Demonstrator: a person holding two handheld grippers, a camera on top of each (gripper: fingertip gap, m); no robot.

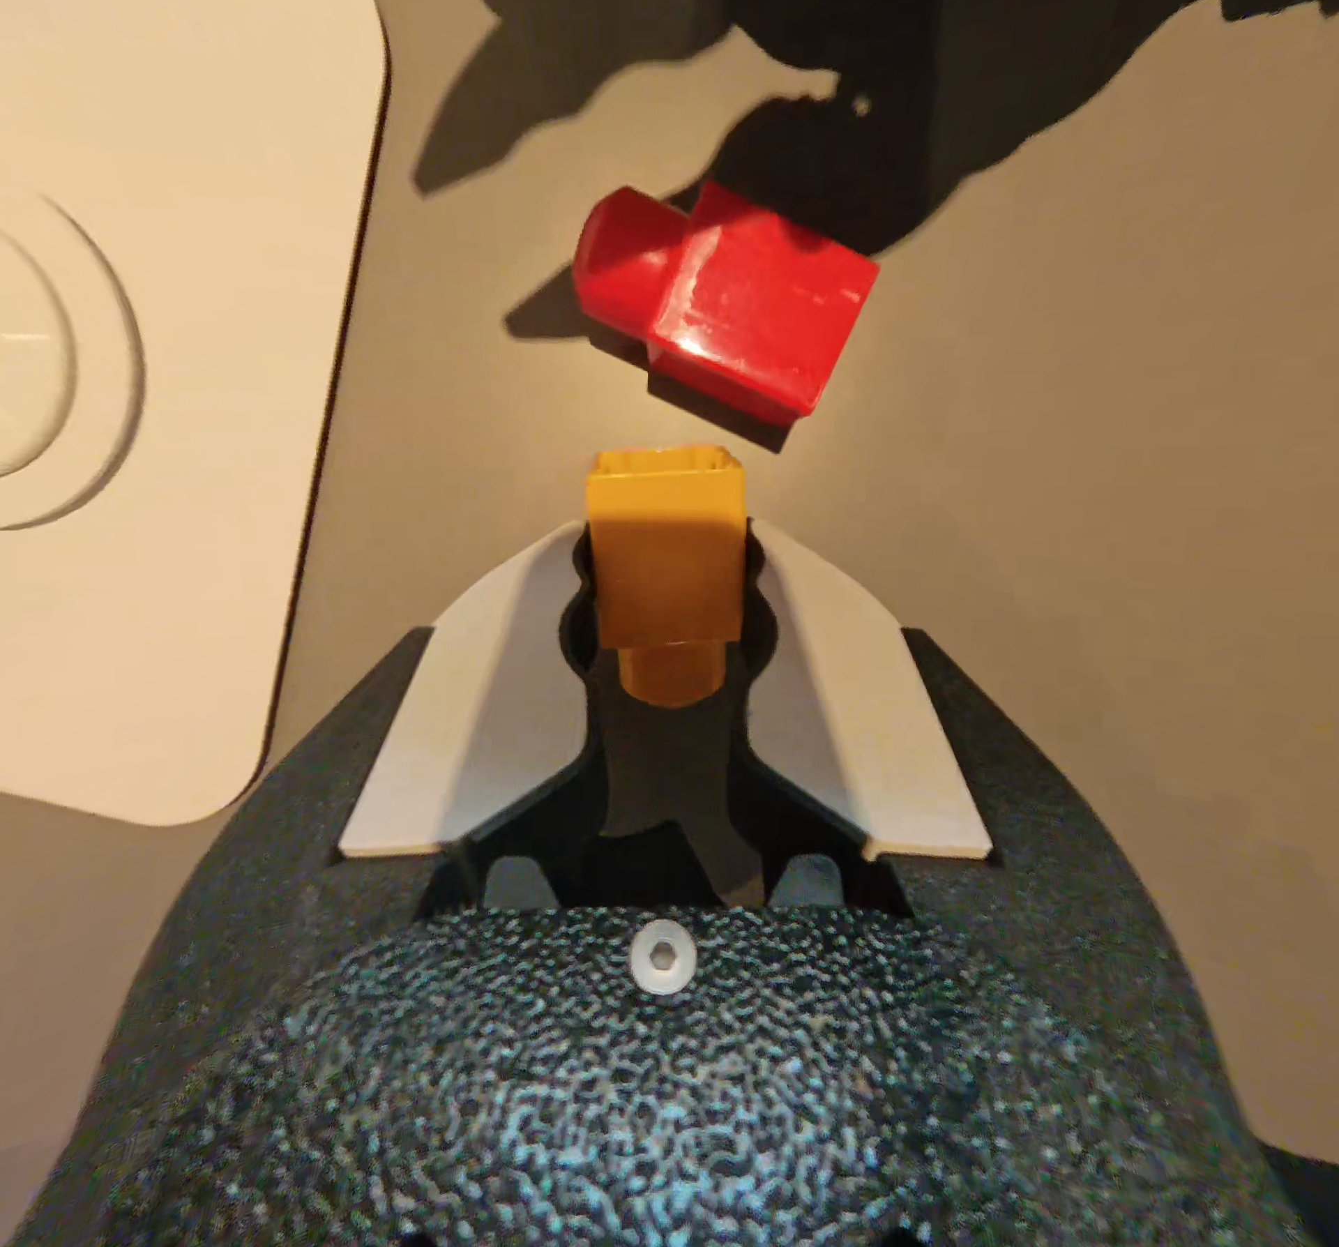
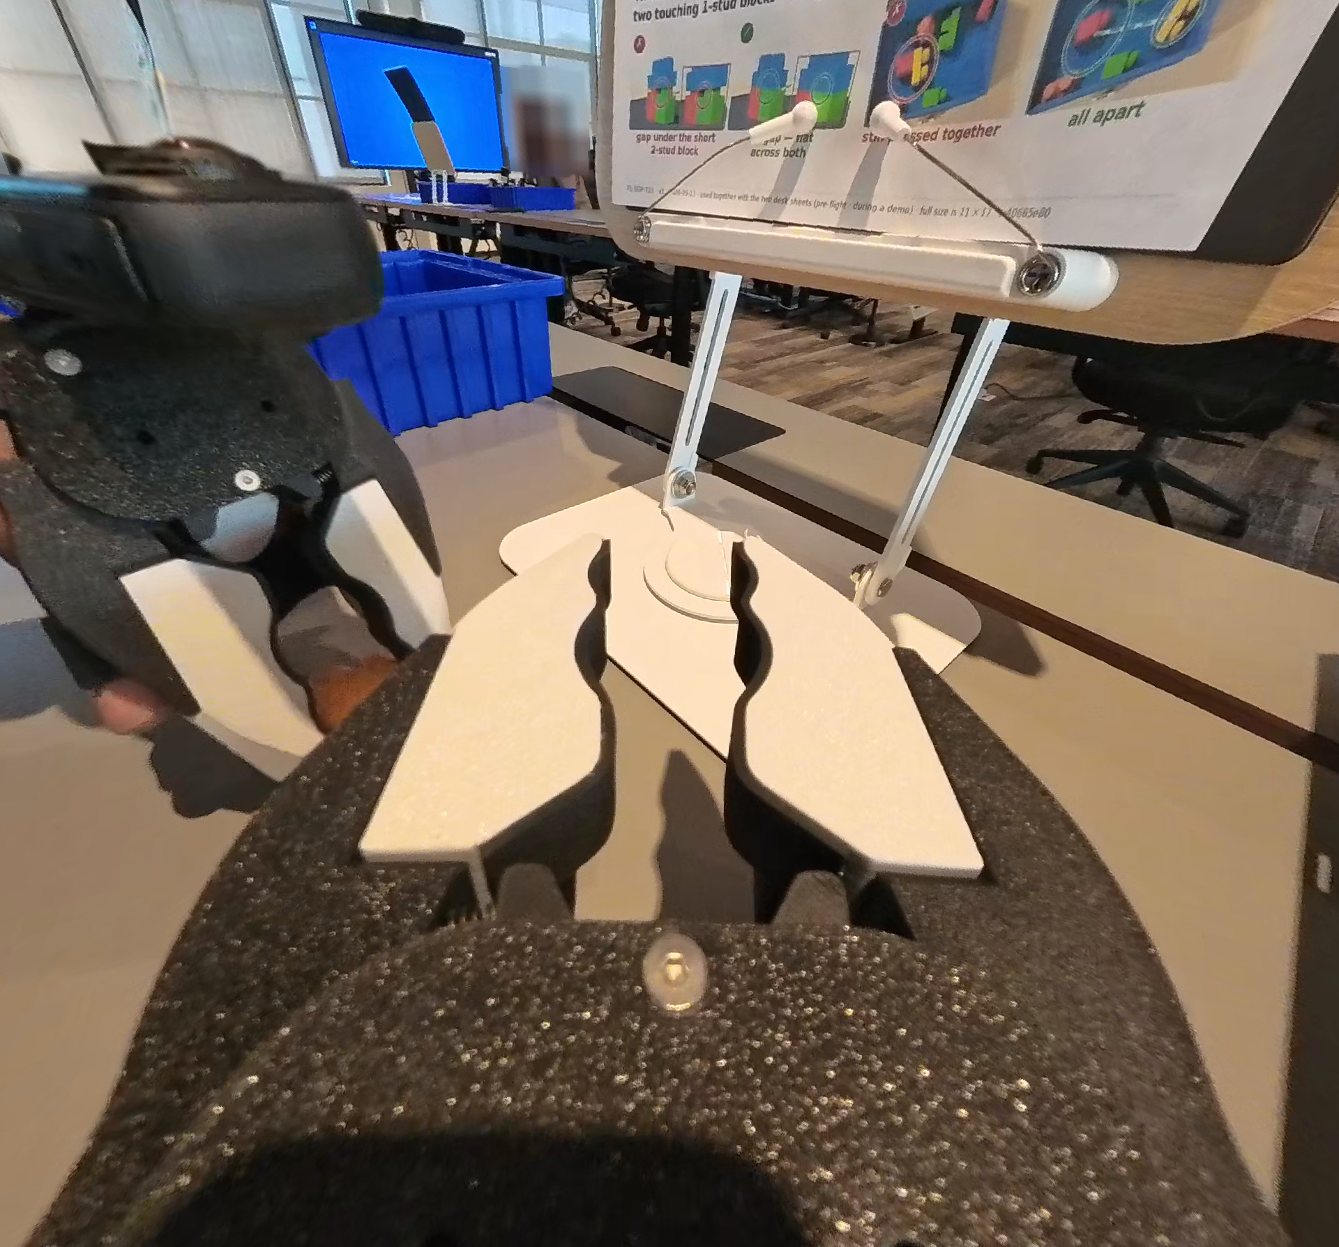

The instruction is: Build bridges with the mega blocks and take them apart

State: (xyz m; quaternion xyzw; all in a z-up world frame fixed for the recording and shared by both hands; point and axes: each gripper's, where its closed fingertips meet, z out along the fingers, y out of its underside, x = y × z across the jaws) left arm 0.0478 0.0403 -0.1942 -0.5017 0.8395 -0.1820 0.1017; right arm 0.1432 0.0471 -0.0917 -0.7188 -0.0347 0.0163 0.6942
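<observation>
In our left gripper (image 1: pixel 666 560) we pinch a yellow one-stud plastic block (image 1: pixel 665 553), stud toward the camera. Just beyond it, a red one-stud plastic block (image 1: pixel 724 306) lies tipped on the beige table (image 1: pixel 1087 560). Our right gripper (image 2: pixel 670 640) stands spread and empty. We judge no bridge is assembled; the blocks are apart.

Gripped yellow block (image 1: pixel 665 538); toppled red block (image 1: pixel 732 306).
</observation>
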